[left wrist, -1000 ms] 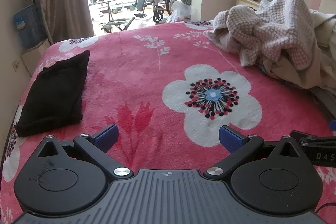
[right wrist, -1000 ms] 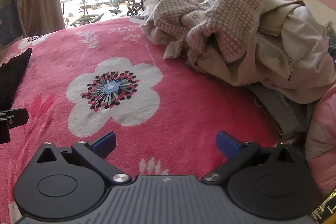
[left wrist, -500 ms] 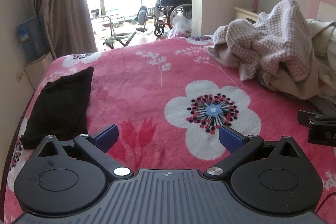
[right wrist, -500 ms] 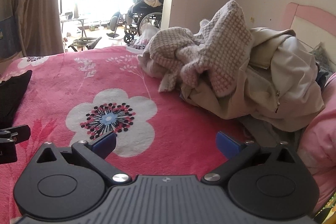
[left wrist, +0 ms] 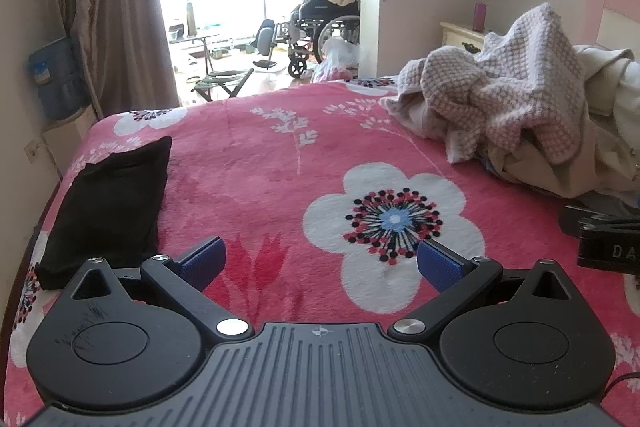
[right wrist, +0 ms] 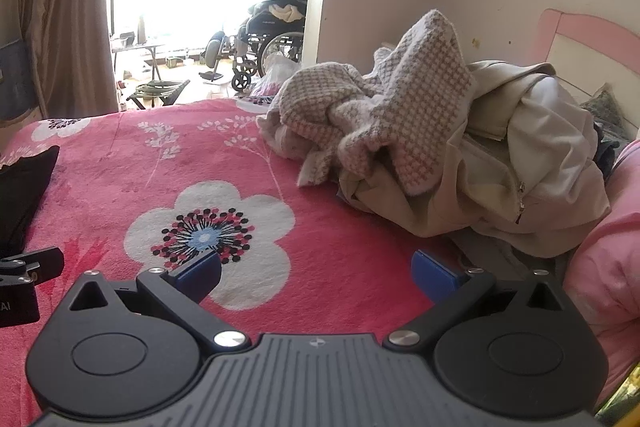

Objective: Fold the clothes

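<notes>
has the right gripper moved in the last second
Yes. In the right wrist view the clothes pile sits lower and the beige wall above shows more, so the right gripper, jaws open, has tilted up or risen.

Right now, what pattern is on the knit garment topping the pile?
The knit garment has a small pink-and-white check. The right wrist view shows it best.

Pink floral blanket [left wrist: 280, 163], black folded garment [left wrist: 108, 203], pink-white checked knit [right wrist: 400, 115].
</notes>
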Motion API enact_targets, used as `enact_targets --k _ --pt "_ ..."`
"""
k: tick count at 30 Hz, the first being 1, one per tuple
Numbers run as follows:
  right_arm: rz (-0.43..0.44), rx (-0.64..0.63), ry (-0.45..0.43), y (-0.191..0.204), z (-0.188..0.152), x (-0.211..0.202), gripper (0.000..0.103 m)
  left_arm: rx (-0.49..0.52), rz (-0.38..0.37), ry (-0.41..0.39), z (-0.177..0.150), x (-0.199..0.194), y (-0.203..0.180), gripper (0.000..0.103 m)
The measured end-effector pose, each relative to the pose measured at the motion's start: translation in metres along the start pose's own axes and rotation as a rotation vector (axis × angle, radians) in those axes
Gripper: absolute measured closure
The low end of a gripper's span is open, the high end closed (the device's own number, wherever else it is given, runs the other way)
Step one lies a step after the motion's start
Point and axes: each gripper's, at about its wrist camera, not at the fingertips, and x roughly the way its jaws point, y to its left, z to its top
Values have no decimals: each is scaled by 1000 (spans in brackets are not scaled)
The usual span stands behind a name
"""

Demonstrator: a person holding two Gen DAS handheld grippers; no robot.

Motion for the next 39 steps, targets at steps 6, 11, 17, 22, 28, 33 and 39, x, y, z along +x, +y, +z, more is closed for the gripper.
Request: enact_targets --k 6,11,17,22,28,33,39 --pt "2 2 1 -1 0 0 0 -3 -2 -1 0 -2 7 0" --pt "1 5 1 -1 -1 -1 0 5 2 7 1 1 -11 0" --pt "3 9 7 -2 0 0 0 9 -6 12 0 1 -7 0" --pt "5 7 11 -1 -1 1 0 10 -6 14 -1 0 -3 0" --pt "5 5 12 0 -1 1 0 15 0 16 1 0 -16 0" --pt "10 1 15 1 -2 2 0 13 -2 19 1 1 -14 0" --pt "11 0 15 0 -2 3 0 11 -4 22 1 2 -11 0"
